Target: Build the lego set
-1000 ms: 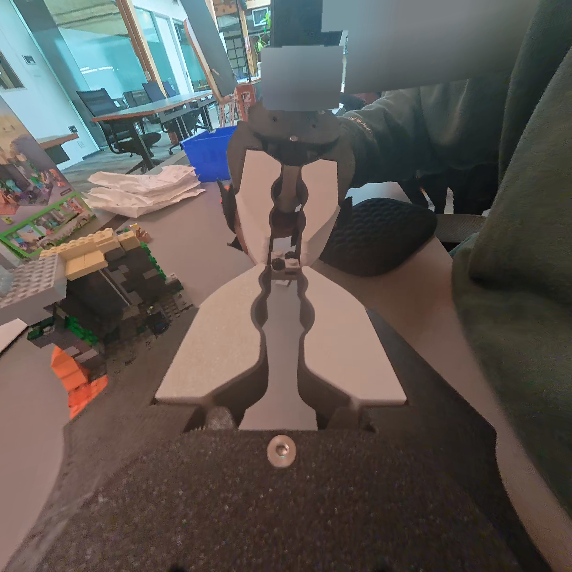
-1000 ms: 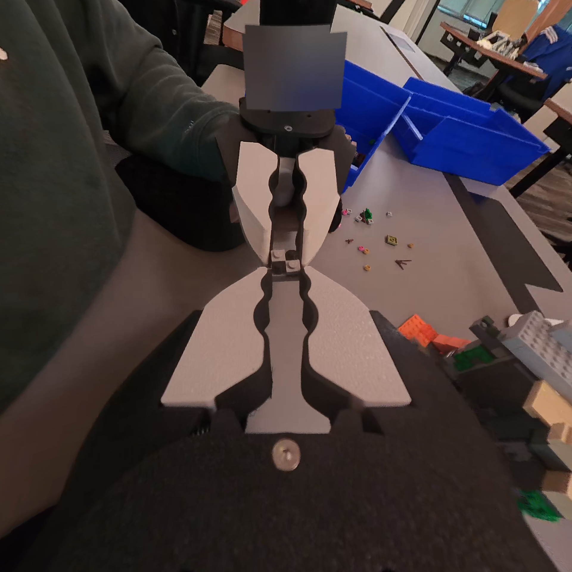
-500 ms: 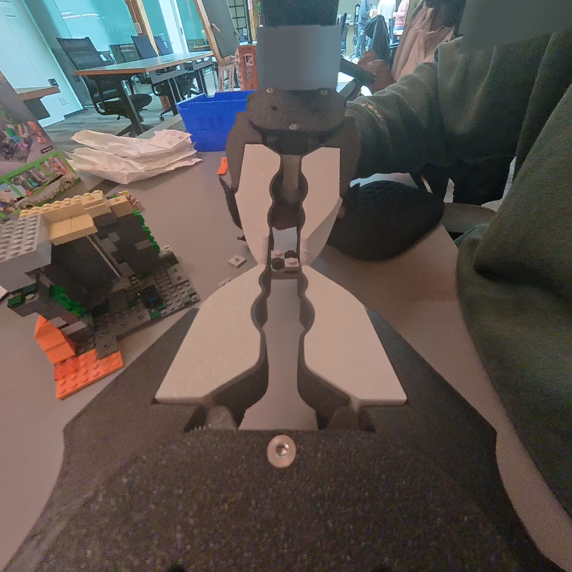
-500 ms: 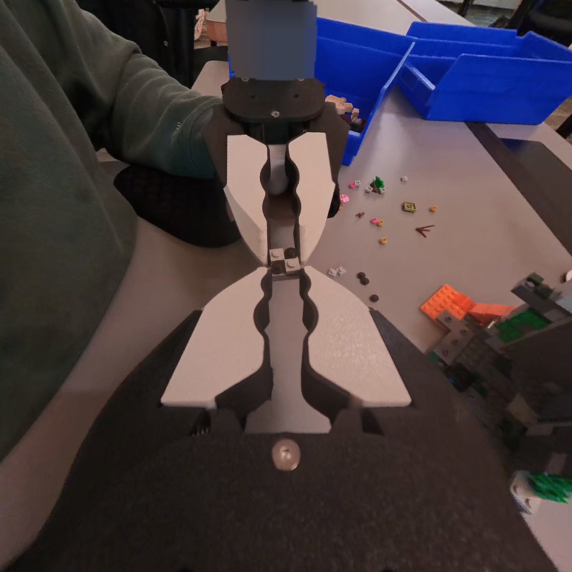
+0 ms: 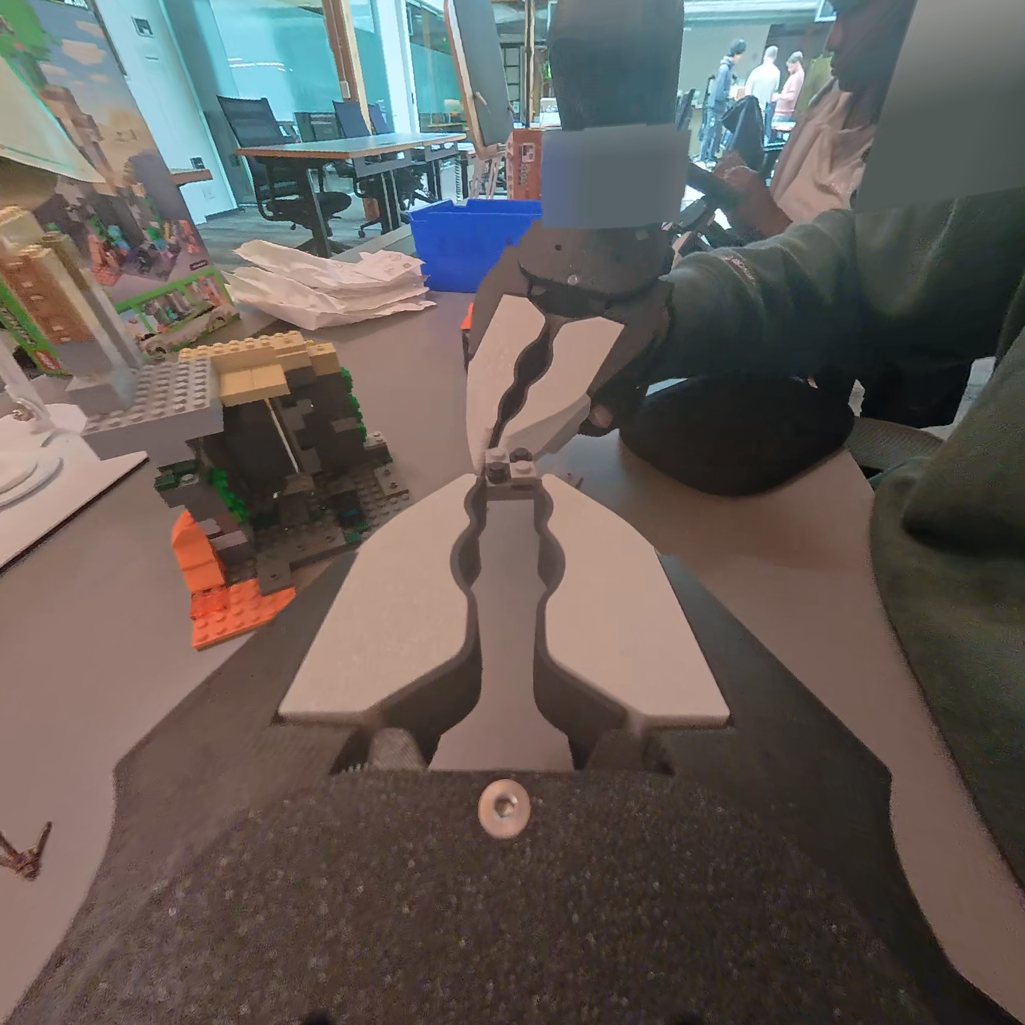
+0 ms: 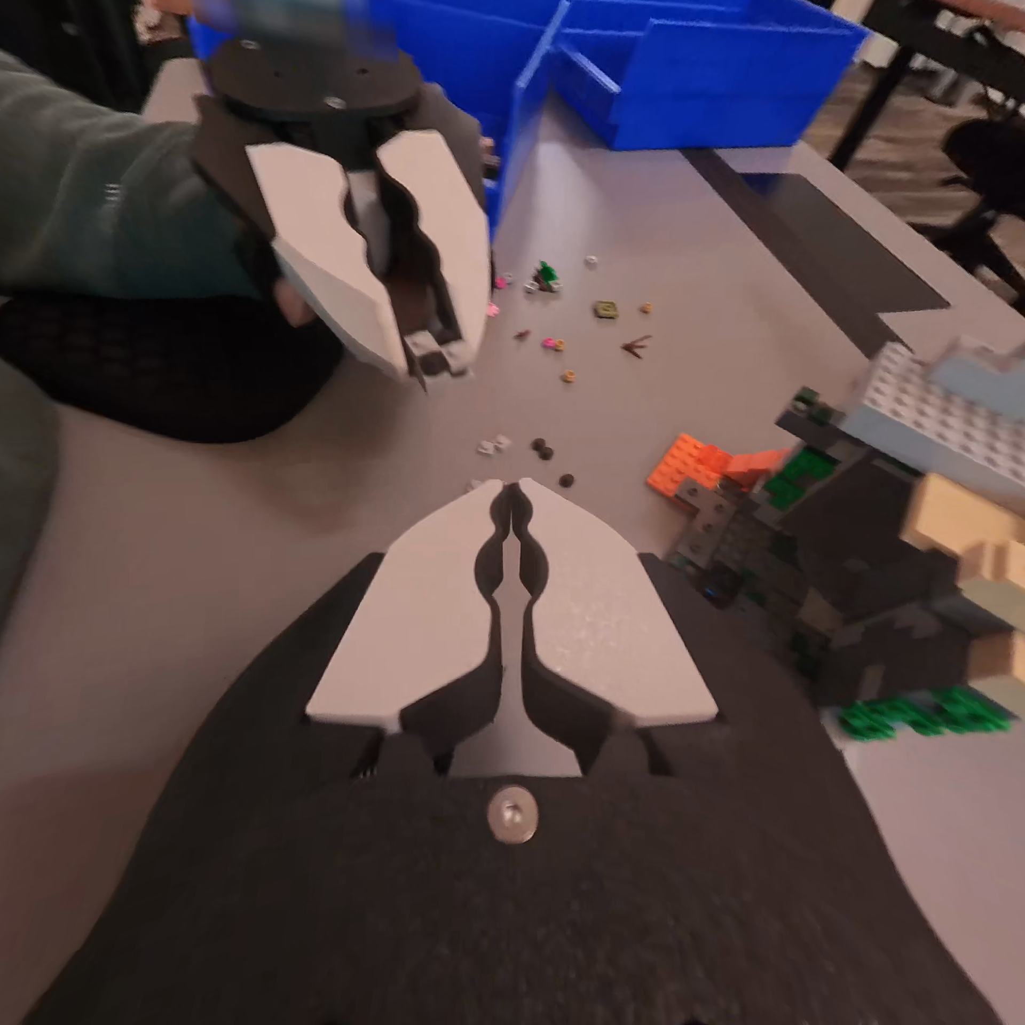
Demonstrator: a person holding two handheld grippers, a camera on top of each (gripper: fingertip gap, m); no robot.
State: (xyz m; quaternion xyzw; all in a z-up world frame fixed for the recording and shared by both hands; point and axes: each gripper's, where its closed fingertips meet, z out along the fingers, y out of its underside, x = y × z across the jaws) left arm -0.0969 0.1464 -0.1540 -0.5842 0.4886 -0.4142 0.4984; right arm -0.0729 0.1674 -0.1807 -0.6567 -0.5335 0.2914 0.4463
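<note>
While my left gripper [image 5: 509, 481] stays clamped on the small grey plate [image 5: 510, 470] with its dark round studs, my right gripper [image 6: 511, 486] has let go, its jaws pressed together on nothing. The plate is held above the table [image 5: 737, 532], well to the right of the lego build [image 5: 266, 444].

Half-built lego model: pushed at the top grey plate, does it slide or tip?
Lego model probably tips: its grey plate overhangs high on one side. Likely fragile too; the stacked build could pop apart under a shove.
</note>
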